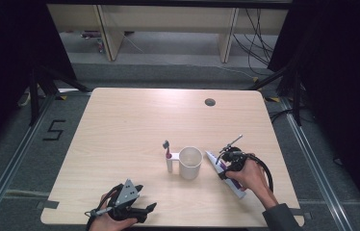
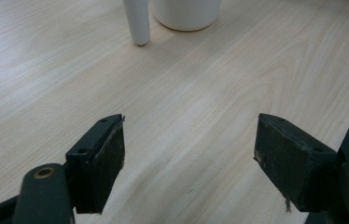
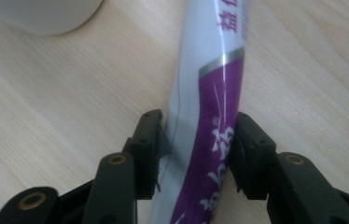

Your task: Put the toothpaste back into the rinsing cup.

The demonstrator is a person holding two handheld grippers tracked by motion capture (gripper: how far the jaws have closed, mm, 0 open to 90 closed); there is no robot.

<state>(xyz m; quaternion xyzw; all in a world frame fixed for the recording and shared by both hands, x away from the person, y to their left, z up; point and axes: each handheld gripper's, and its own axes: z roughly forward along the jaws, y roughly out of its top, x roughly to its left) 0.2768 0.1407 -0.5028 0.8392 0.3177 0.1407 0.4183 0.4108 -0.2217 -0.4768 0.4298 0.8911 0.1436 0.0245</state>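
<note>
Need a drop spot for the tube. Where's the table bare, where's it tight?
Bare: the table's far half up to the cable hole, and the left side beyond the toothbrush. Tight: cup, toothbrush and toothpaste tube cluster by the right gripper. Left gripper occupies the near-left edge.

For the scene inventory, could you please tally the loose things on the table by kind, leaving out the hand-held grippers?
Cup: 1, white, upright.
Toothbrush: 1, standing beside the cup with its dark head up.
Toothpaste tube: 1, white and purple, lying flat between the jaws of the right hand-held gripper.
Total: 3
</note>
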